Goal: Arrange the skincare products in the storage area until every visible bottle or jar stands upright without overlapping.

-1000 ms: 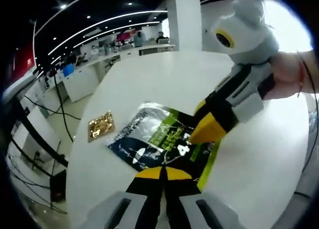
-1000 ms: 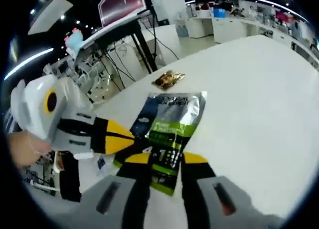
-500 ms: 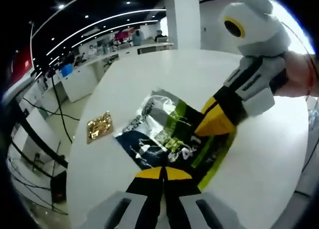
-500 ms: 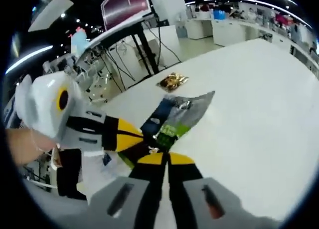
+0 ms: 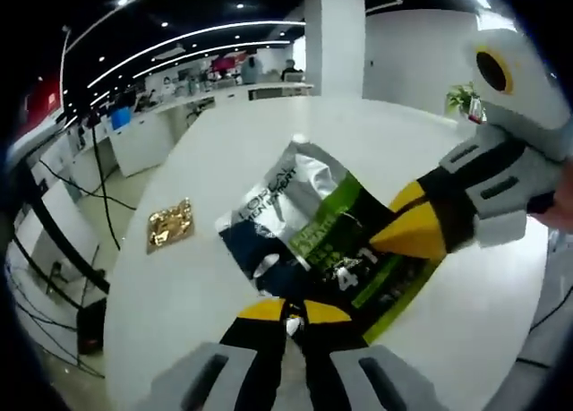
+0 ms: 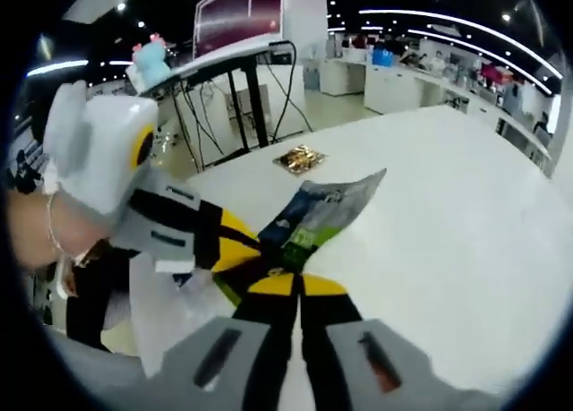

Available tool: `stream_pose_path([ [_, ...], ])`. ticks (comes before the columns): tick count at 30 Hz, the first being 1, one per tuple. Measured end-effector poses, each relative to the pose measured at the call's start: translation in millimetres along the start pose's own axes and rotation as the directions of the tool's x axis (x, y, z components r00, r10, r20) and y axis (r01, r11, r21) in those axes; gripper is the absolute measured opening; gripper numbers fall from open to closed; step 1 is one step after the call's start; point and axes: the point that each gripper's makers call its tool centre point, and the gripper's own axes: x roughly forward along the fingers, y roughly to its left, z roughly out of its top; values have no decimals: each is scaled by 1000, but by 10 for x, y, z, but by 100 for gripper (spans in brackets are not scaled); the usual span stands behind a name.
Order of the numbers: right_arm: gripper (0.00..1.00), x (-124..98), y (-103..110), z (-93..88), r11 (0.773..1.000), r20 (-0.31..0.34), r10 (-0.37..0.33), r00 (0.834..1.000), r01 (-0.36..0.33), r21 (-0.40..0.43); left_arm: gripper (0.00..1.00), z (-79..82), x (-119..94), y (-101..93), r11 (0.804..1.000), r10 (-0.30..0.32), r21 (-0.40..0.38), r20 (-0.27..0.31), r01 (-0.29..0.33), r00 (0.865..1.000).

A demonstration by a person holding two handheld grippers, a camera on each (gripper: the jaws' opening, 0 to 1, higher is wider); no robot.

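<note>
Tongs, both pairs, closed on the pouch: left tongs [image 5: 288, 314] clamp its near edge, right tongs [image 6: 285, 286] pinch its side. Pouch [image 5: 309, 236] is raised off the white desk [image 5: 215, 151], tilted. Gold packet [image 5: 170, 225] lies flat near the desk's edge, apart from the pouch.
</note>
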Motion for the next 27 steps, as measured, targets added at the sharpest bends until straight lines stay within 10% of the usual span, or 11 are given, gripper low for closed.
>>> stream_pose_path([
  [5,0,-207,-15,127,1000,66,11,998,-9,-26,22,201,-92,-119,989,-73,-123,110,87,991],
  [10,0,-473,-16,116,999,99,22,995,-17,-51,26,345,-244,-346,915,-193,-310,222,256,956],
  [27,0,-1216,-205,219,991,308,-31,951,-11,135,25,478,-441,-847,832,-306,-367,323,417,896],
])
